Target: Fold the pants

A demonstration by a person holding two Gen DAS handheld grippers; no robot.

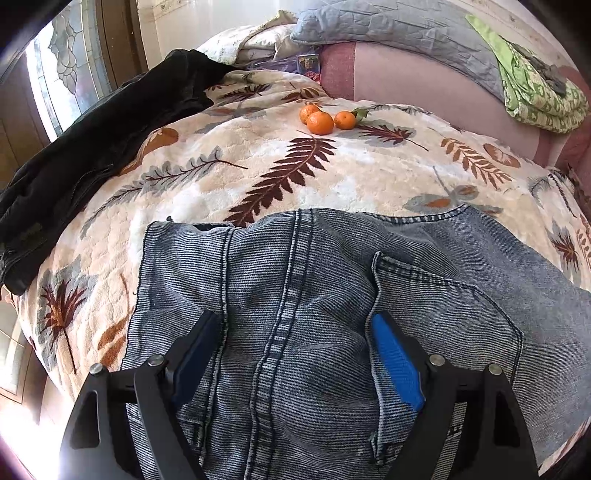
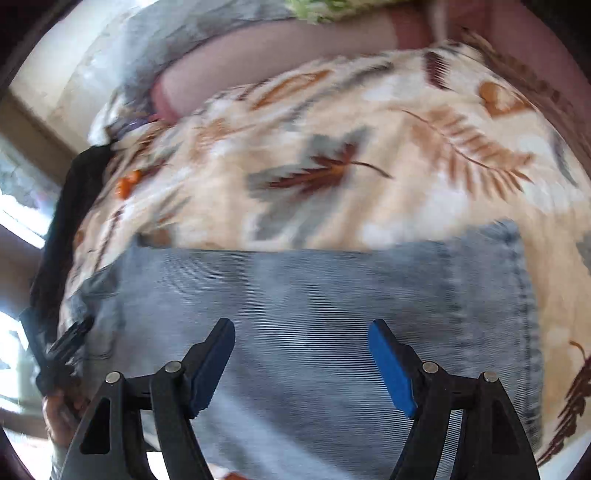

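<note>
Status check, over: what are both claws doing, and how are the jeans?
Left gripper open over jeans, holding nothing. Right gripper open too. Jeans folded on blanket. Tangerines and black jacket sit apart from them.

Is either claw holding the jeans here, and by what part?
Nothing is held: the left claw and right claw are both open above the jeans.

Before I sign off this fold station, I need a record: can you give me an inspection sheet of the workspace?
Surface: bed under a leaf-print blanket.
Job's things: jeans spread flat on the near side, a back pocket showing.
Clutter: three tangerines together past the jeans; black jacket beside them; green cloth on the headboard.
Grippers: left tool and right tool open over the denim, holding nothing.
Cables: nothing seen.
Surroundings: grey quilt, patterned glass window; right view blurred.
</note>
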